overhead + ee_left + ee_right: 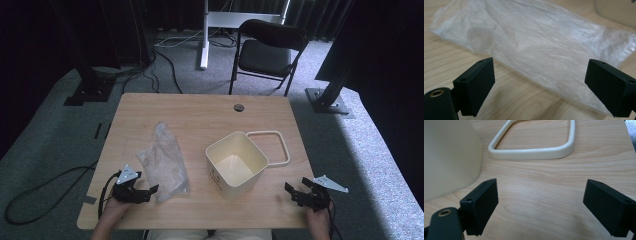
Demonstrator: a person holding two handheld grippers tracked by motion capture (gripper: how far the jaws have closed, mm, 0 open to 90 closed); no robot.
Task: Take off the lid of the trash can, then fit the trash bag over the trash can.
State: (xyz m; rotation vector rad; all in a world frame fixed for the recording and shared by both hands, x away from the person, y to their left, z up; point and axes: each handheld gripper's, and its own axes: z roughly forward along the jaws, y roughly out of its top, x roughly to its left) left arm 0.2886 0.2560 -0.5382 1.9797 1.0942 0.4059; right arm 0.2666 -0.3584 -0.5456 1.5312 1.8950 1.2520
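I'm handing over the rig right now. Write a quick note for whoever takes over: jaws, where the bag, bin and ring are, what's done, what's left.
Left gripper: jaws open, nothing held, at the near edge of the clear plastic bag.
Right gripper: jaws open, nothing held, over bare table near the front right corner.
The bag lies flat, left of centre.
The cream bin stands upright with nothing in it, right of the bag.
The cream ring frame lies flat behind and right of the bin, off it.
Done: nothing visibly; bag ungripped, bin unlined.
Left, probably: grip the bag, line the bin, fit the ring.
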